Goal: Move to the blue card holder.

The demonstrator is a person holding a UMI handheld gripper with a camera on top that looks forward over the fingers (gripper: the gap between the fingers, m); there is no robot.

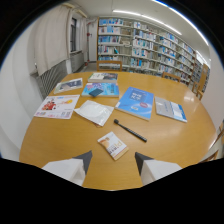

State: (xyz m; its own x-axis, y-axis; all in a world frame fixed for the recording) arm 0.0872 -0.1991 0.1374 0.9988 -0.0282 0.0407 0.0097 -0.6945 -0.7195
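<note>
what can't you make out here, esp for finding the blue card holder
- Blue card holder: the gripper view shows several bluish flat items; the large blue one is only a guess, too small to confirm.
- Print on the small packet just ahead of the tool: too small to read.
- Black pen-like object: its type is unclear.
- Table near edge: cut off behind the open tool's fingers.
- Bookshelf titles: too far away.

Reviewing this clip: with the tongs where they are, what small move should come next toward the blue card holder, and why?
Probably ease forward and slightly right. The tongs are open and empty, low over the round table. The blue card holder lies well beyond them, past the small packet and the black pen, so the gap is not yet closed.
</note>
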